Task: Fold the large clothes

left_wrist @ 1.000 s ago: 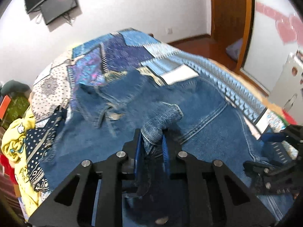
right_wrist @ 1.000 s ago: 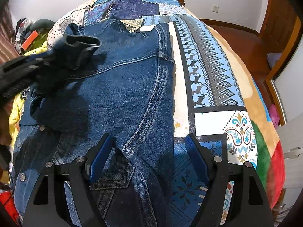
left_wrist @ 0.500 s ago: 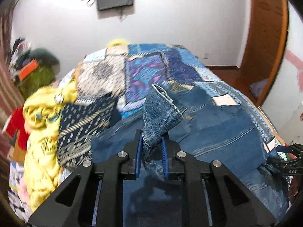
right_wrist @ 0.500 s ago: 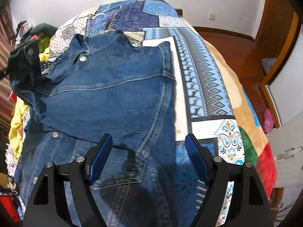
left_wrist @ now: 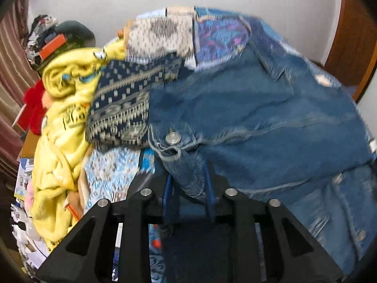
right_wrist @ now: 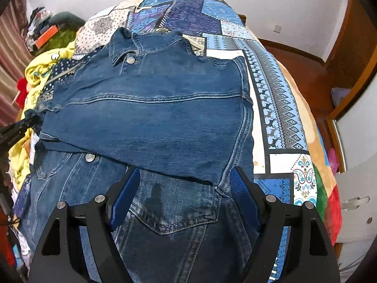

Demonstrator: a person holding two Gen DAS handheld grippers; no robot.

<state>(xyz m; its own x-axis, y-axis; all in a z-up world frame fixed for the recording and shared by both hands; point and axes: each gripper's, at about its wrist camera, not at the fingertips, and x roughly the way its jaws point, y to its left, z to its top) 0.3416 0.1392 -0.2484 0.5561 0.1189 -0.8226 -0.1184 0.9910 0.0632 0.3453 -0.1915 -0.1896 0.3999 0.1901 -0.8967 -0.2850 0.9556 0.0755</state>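
The left gripper [left_wrist: 188,186] is clamping the cuff [left_wrist: 186,165] at the near-left edge of the denim jacket [right_wrist: 153,118] lying across the bed [right_wrist: 278,94], while the right gripper [right_wrist: 183,195], fingers apart, is hovering over its near-right pocket.

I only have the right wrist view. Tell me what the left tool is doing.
Observer: The left tool is clamped on a sleeve cuff of the denim jacket.
Operator: Give me a landmark on that cuff.
Observer: A metal cuff button sits just beyond the fingertips, facing up.
Operator: Report what lies beside the cuff.
Observer: A patch of blue bedspread shows directly left of it, between the cuff and the yellow garment.
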